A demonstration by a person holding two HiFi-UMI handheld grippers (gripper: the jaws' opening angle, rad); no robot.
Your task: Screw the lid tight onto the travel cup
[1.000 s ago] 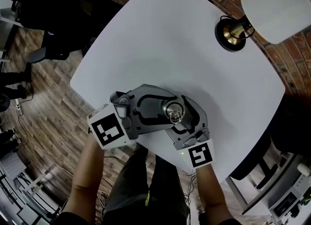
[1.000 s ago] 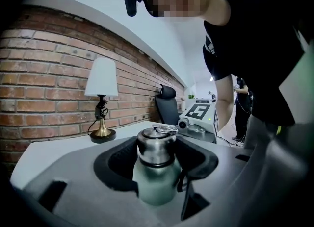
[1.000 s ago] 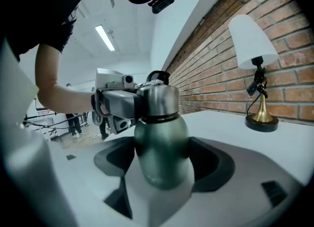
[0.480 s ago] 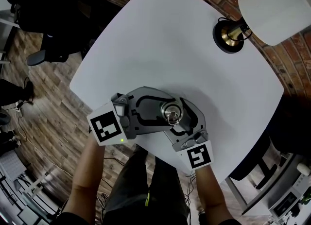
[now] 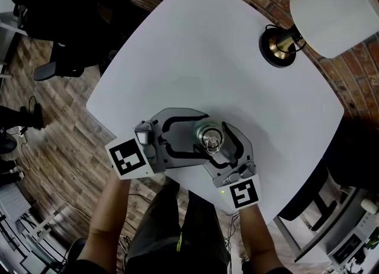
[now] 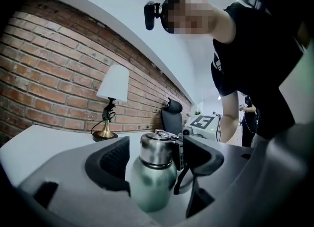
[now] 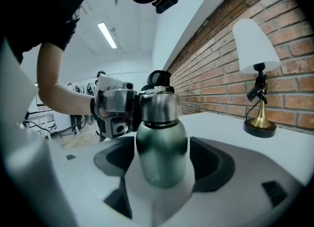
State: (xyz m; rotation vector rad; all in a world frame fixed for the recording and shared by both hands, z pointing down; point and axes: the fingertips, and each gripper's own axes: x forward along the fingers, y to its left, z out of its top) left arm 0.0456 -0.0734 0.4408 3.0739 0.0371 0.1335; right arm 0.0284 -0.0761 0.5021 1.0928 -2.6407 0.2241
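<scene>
Travel cup (image 7: 162, 138), rigid steel and probably slippery, sits clamped mid-body in the right gripper (image 7: 162, 158) while jaws of the left gripper (image 6: 157, 160) are opening around its lid (image 6: 158, 146).

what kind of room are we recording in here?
Probably an office or lab workspace: a red brick wall, a black office chair, wood-plank flooring, and a white rounded table carrying a brass-based lamp with a white shade.
</scene>
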